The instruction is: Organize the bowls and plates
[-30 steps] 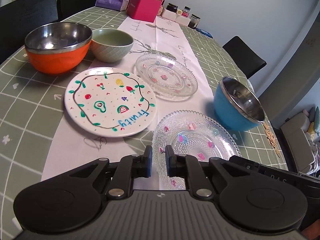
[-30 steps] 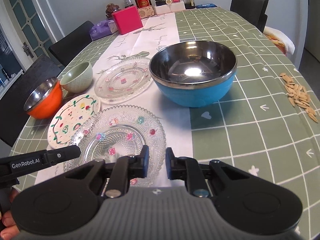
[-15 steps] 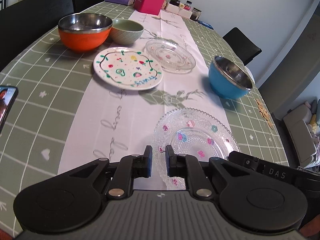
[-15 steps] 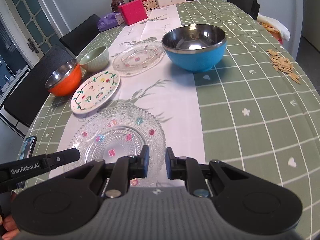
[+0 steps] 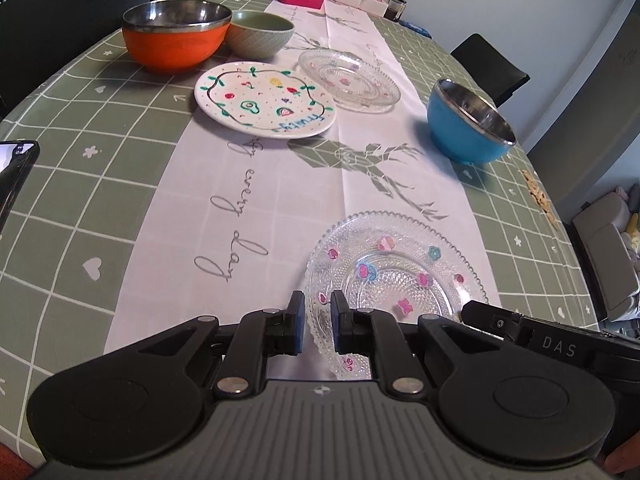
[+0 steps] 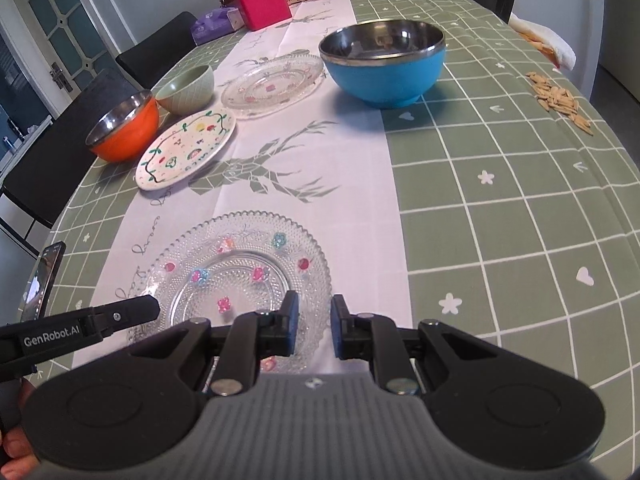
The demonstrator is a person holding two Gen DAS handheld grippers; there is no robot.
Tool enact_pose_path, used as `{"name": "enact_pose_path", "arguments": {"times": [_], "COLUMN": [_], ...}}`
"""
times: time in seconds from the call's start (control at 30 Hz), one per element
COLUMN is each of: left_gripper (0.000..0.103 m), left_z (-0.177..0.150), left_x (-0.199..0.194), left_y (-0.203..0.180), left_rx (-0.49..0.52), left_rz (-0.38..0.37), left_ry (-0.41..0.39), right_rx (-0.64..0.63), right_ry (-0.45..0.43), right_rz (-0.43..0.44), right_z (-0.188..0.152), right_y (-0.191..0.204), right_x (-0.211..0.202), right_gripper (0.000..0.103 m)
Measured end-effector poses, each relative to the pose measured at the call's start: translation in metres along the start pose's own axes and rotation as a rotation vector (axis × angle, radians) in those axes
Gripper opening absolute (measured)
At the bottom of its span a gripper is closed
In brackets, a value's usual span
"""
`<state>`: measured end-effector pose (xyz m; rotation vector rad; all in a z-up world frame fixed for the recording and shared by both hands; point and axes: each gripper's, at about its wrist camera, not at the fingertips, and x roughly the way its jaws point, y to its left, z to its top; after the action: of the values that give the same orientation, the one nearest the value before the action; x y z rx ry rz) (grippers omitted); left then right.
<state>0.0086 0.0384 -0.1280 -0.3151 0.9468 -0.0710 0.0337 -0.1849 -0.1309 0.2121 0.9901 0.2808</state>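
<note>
A clear glass plate with small coloured flowers [image 5: 394,276] [image 6: 240,276] is held between both grippers near the table's front edge. My left gripper [image 5: 318,322] is shut on its left rim. My right gripper [image 6: 314,326] stands over its right rim with a slightly wider gap; contact is unclear. Farther back are a white fruit-pattern plate [image 5: 264,98] [image 6: 186,148], a second glass plate [image 5: 348,78] [image 6: 272,84], an orange steel-lined bowl [image 5: 176,34] [image 6: 124,130], a green ceramic bowl [image 5: 260,34] [image 6: 186,84] and a blue steel-lined bowl [image 5: 468,124] [image 6: 382,62].
A phone [image 5: 16,164] [image 6: 42,280] lies at the table's left edge. Seeds [image 6: 556,100] are scattered at the right. A pink box [image 6: 264,4], a tissue pack, bottles and jars stand at the far end. Black chairs surround the table.
Both grippers have drawn back toward the table's front edge with the flowered glass plate, away from the other dishes. The right gripper's gap has widened slightly.
</note>
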Motion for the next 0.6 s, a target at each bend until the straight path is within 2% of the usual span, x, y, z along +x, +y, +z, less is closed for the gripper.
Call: {"name": "enact_pose_path", "arguments": {"times": [0.27, 0.37, 0.4, 0.43, 0.47, 0.5, 0.53, 0.6], "left_gripper": [0.015, 0.017, 0.019, 0.026, 0.034, 0.038, 0.043, 0.047], "left_z": [-0.0009, -0.0006, -0.0005, -0.0002, -0.0001, 0.0001, 0.0006, 0.0022], "left_x": [0.0004, 0.0007, 0.0007, 0.0008, 0.0000, -0.0012, -0.0026, -0.0062], "left_y": [-0.0009, -0.0022, -0.0017, -0.0008, 0.0005, 0.0017, 0.0027, 0.0040], "left_rx": [0.011, 0.017, 0.012, 0.008, 0.002, -0.003, -0.006, -0.008], "left_rz": [0.008, 0.015, 0.019, 0.024, 0.033, 0.041, 0.050, 0.058], "left_ry": [-0.002, -0.001, -0.001, 0.000, -0.005, -0.013, -0.018, -0.034], "right_rx": [-0.017, -0.028, -0.029, -0.031, -0.031, -0.031, -0.031, -0.029], "right_ry": [-0.003, 0.002, 0.001, -0.001, -0.007, -0.014, -0.020, -0.026], "right_rz": [-0.002, 0.005, 0.005, 0.002, -0.003, -0.008, -0.011, -0.012], "right_z": [-0.0010, -0.0013, -0.0013, -0.0013, -0.0012, -0.0011, -0.0007, 0.0009], "right_y": [0.0010, 0.0030, 0.0036, 0.0041, 0.0040, 0.0034, 0.0024, 0.0000], "right_x": [0.0003, 0.0008, 0.0004, -0.0002, -0.0011, -0.0025, -0.0040, -0.0067], "right_gripper": [0.015, 0.021, 0.023, 0.024, 0.033, 0.038, 0.039, 0.042]}}
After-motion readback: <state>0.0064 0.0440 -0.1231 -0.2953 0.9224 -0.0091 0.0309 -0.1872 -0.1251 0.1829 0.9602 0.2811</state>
